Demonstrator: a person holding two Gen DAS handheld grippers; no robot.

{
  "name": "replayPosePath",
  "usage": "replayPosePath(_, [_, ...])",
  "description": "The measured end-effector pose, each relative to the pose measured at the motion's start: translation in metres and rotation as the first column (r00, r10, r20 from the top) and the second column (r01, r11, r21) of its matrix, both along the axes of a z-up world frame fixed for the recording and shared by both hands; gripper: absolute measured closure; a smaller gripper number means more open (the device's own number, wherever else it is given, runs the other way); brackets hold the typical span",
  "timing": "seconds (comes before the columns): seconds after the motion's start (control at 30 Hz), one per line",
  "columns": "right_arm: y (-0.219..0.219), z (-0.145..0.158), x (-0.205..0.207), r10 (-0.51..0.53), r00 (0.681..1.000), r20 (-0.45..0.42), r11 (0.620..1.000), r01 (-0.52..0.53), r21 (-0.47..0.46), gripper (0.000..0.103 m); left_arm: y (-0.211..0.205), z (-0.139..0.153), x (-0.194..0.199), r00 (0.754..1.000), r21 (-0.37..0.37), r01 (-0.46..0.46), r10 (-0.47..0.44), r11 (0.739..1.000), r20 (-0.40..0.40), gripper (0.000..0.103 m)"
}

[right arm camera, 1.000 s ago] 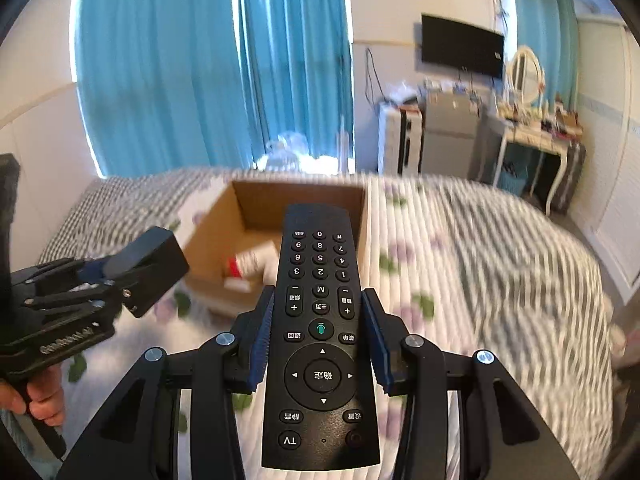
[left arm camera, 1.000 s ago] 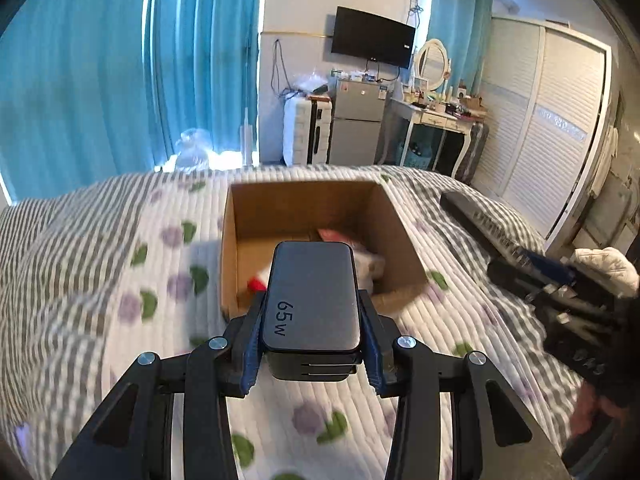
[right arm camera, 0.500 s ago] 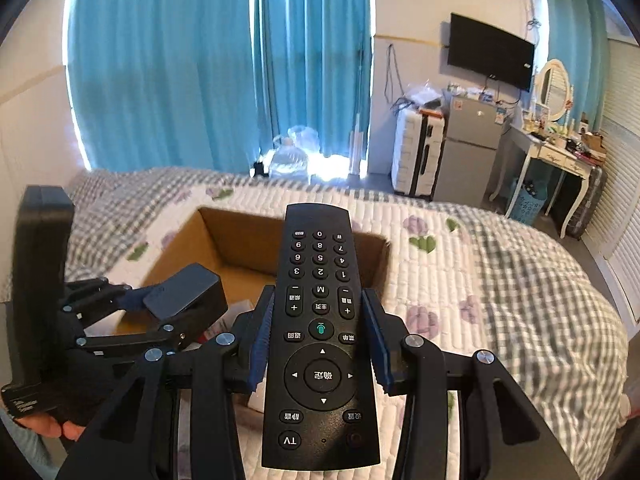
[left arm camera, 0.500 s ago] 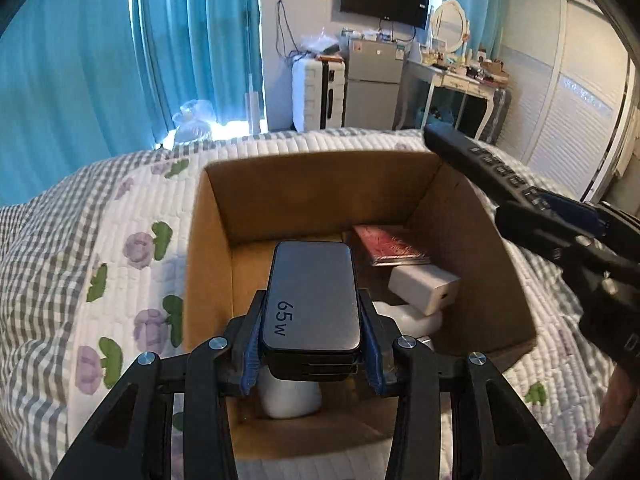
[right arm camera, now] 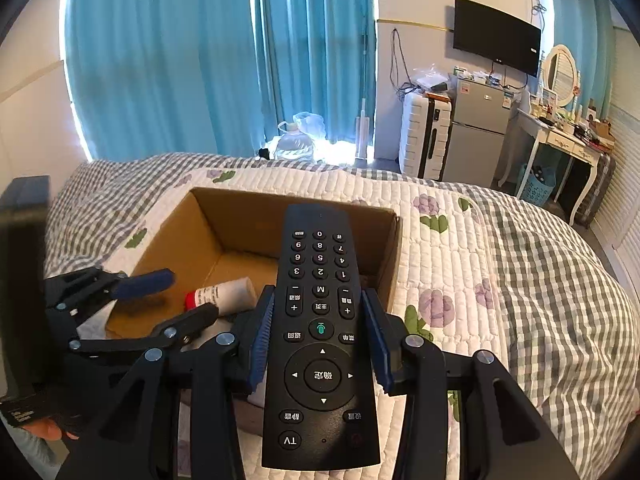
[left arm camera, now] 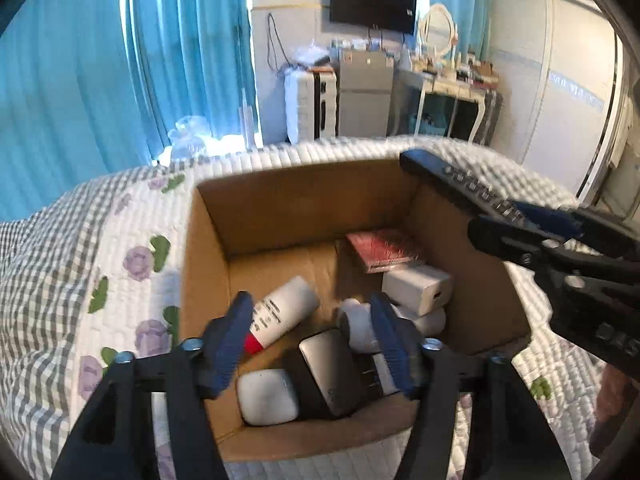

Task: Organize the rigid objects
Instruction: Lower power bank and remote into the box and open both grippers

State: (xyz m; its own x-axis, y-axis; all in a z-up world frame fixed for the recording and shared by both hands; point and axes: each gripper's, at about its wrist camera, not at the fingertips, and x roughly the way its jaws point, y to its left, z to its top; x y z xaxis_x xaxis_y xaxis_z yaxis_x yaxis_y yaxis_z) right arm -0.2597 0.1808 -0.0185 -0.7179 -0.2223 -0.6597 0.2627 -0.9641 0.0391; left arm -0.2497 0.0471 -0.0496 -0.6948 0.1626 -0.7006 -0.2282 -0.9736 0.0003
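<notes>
Left tool (left arm camera: 312, 344): jaws apart, empty; power bank (left arm camera: 330, 376) lies in box (left arm camera: 208, 288) just below it.
Right tool (right arm camera: 320, 348): clamped on remote (right arm camera: 320, 332) over the box's right wall.

Daylight glows through the blue curtains (right arm camera: 224, 60) and flares white at their foot, leaving the cardboard box (left arm camera: 304, 204) interior dim; both fisheye views bend strongly and darken at the rims, with slight motion blur in the left wrist view.
</notes>
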Motion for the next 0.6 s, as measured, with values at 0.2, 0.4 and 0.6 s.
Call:
replayPosePath(0.2, [0.000,0.002,-0.015,0.016,1.000,0.018,0.999,-0.015,-0.049,0.062,-0.024,0.024,0.009,0.996,0.008,-0.057,0.057,0.998,-0.065,0.033])
replayPosePath(0.4, [-0.022,-0.030,-0.044,0.056,0.995,0.083,0.998,-0.053,-0.040,0.062,-0.044,0.019,0.006,0.992,-0.009,-0.106,0.105,0.994,-0.075,0.032])
replayPosePath(0.6, [-0.020,-0.035,-0.040,0.024,0.998,0.065,0.998,-0.020,-0.066,0.039,-0.051,0.027,0.021,0.988,0.012,-0.112,0.112,0.994,-0.107,0.032])
